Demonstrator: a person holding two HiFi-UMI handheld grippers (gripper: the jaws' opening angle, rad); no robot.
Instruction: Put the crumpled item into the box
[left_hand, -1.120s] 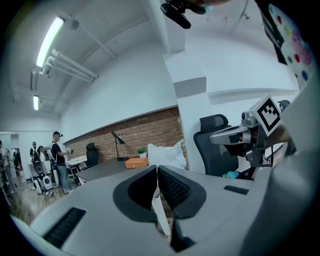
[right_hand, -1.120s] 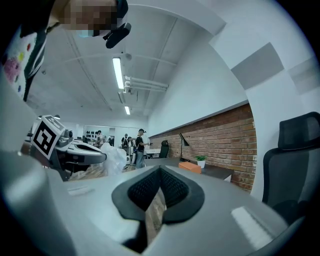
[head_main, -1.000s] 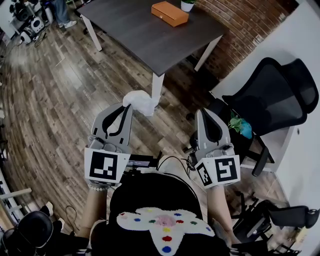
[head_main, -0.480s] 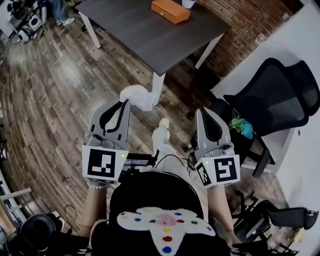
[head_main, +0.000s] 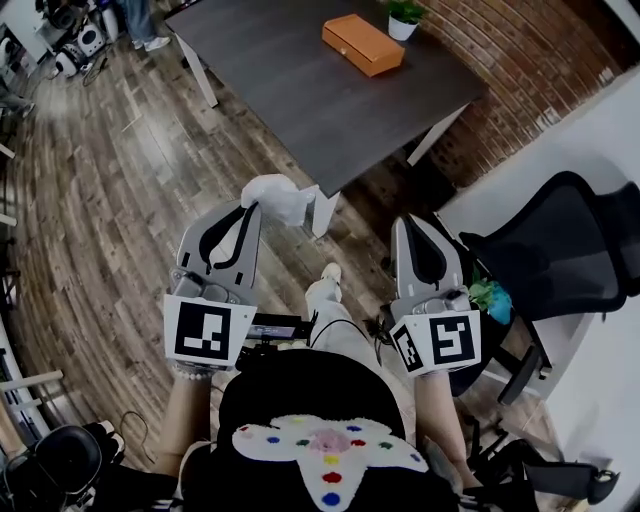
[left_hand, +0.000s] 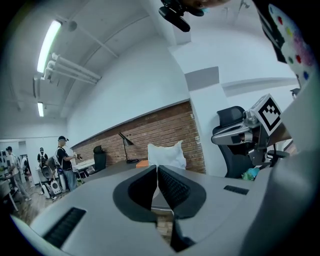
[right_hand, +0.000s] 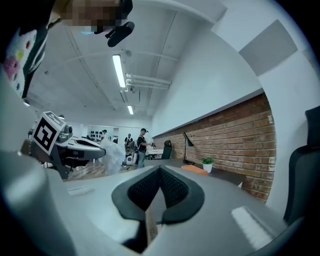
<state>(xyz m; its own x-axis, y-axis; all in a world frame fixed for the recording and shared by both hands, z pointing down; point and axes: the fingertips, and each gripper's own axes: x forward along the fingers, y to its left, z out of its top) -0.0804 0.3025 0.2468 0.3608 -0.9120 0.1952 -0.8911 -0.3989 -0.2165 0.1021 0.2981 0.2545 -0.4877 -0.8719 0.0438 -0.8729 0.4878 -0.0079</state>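
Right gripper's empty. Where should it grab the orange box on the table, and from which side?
Likely the long edge of the orange box facing the person, coming from the table's near side: it lies flat and low, and the potted plant crowds its far side. The right gripper is shut; open it first.

The crumpled item (head_main: 275, 198) is a white, wrinkled wad; its lower edge is pinched in the closed jaw tips of the left gripper (head_main: 252, 207); it hangs in the air just beside the near corner of the table (head_main: 300, 90); the box (head_main: 363, 44) is orange, flat and oblong; it looks closed; it lies flat on the table, well back from that corner, toward the right side.
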